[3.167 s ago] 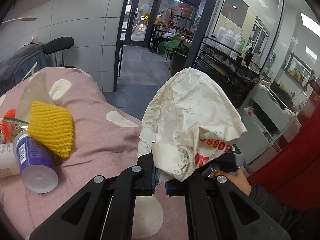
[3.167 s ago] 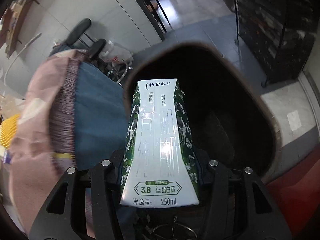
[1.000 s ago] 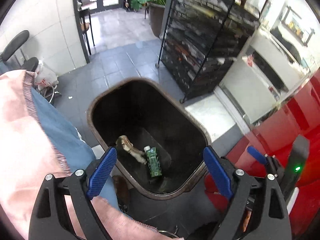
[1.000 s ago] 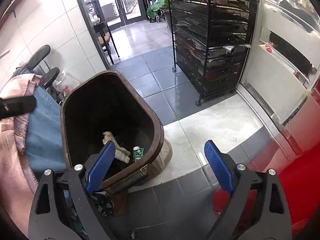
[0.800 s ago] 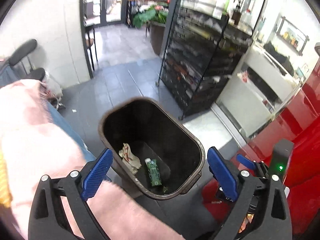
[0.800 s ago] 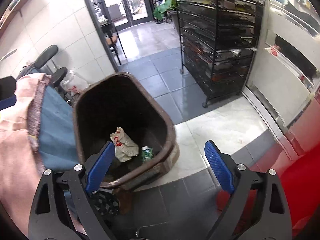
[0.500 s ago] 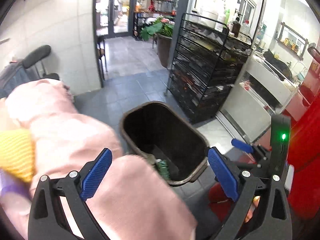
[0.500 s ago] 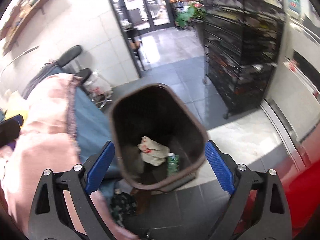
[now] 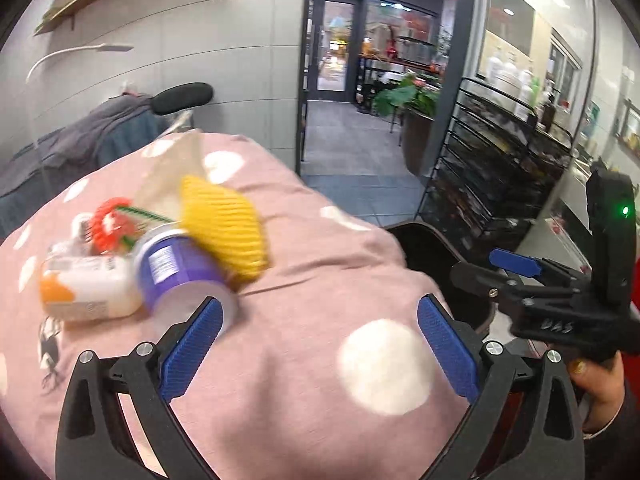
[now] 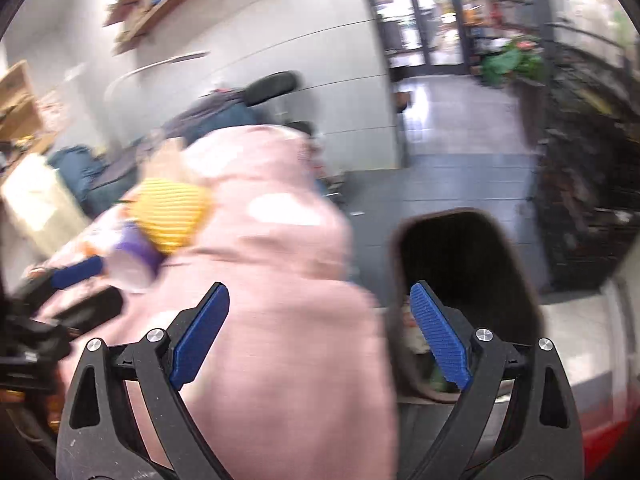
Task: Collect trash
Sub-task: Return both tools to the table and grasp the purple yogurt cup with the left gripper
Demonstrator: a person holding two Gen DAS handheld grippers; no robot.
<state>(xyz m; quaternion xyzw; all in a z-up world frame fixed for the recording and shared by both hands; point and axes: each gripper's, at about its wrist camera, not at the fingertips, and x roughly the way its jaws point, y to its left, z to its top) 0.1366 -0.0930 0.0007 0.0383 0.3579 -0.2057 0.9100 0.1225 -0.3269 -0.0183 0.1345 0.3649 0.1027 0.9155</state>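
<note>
On the pink dotted cloth [image 9: 304, 380] lies a trash pile: a yellow foam net [image 9: 224, 228], a purple cup [image 9: 176, 268] on its side, a white and orange carton [image 9: 86, 286] and a red mesh ring [image 9: 108, 224]. My left gripper [image 9: 320, 308] hovers open and empty just right of the cup. The brown bin [image 10: 464, 264] stands on the floor right of the cloth, with trash at its bottom. My right gripper [image 10: 320, 296] is open and empty between cloth [image 10: 280, 320] and bin. It also shows in the left wrist view as the right gripper [image 9: 488, 268], held by a hand [image 9: 600, 384].
A black wire rack [image 9: 500, 168] lines the right side behind the bin. A potted plant [image 9: 412, 96] stands by the glass door. A chair draped with grey clothes [image 9: 120, 120] sits behind the cloth. Tiled floor [image 10: 452, 184] lies between door and bin.
Both grippers swung up and left, from above the bin toward the pink cloth. The trash pile came into view and the bin slid to the right. Both stay open and empty.
</note>
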